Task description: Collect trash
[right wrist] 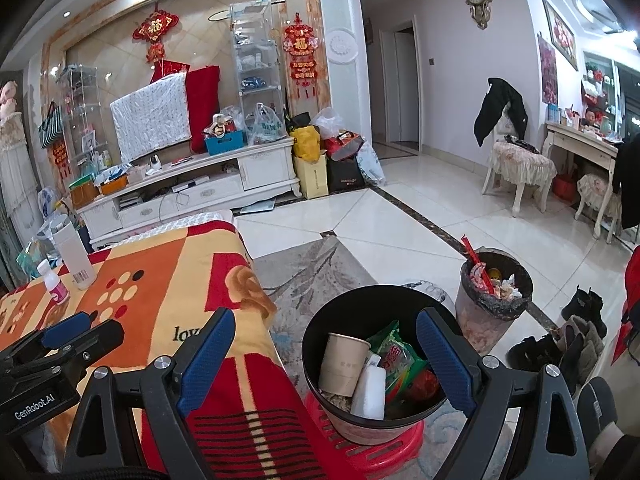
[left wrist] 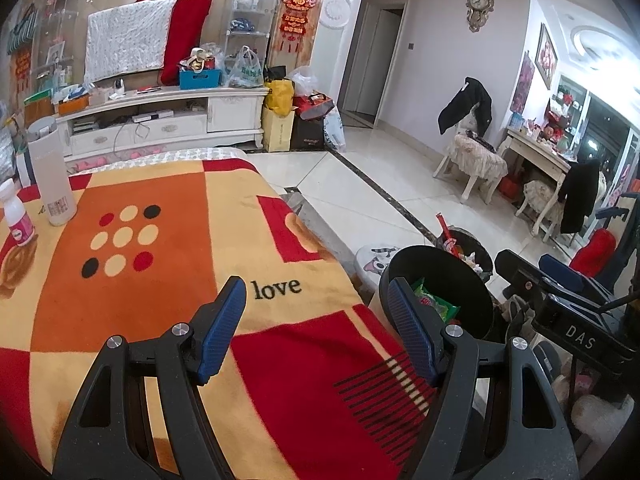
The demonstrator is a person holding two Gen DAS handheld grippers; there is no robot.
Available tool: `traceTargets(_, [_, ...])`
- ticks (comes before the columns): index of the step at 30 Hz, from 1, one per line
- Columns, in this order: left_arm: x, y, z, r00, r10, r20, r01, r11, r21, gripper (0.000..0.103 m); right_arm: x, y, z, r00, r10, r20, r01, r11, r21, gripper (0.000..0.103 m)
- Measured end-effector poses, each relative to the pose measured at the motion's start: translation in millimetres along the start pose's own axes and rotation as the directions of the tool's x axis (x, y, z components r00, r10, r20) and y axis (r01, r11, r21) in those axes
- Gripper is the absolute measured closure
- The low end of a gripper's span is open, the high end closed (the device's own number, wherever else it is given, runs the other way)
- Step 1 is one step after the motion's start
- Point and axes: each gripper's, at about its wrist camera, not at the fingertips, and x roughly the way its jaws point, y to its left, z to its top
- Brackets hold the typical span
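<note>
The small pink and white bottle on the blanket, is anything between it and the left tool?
Nothing visible. Between the open left tool and the small pink and white bottle lies only bare blanket. The tall white bottle stands just beyond it, off that line.

Left gripper (left wrist: 316, 328) jaws apart over blanket (left wrist: 160, 280).

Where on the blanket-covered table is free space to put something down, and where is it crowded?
The patterned orange, red and yellow blanket is bare from the dot pattern across the word "love" to its right edge. Only the far left corner is occupied: a tall white cylindrical bottle and a small white bottle with pink label. The round black bin beside the table is crowded with trash.
</note>
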Motion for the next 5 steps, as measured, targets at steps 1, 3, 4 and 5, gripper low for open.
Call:
traceTargets(1, [0.5,1.7,-0.9,1.000,0.000,-0.001,0.000,1.000,-0.003,0.030,-0.3,-0.6,0.7,1.000,0.000,-0.001,0.000,1.000,0.000,0.012])
traceTargets(3, [1.1,5.3,-2.1,1.000,-0.002,-0.004,0.002,1.000,-0.008,0.030,0.7,0.3,0.4,1.000,0.001,-0.005,-0.001,1.000,-0.003,0.012])
traceTargets(4, [1.4,8.7,-3.0,1.000,-0.003,-0.008,0.003,1.000,-0.013,0.030,1.9,1.1,0.6,1.000,0.001,-0.007,-0.001,1.000,-0.005,0.012])
traceTargets(5, [1.2,10.7,-3.6,1.000,-0.002,-0.009,0.002,1.000,-0.016,0.030,3.1,2.4,0.3,1.000,0.001,-0.011,-0.001,1.000,-0.008,0.012])
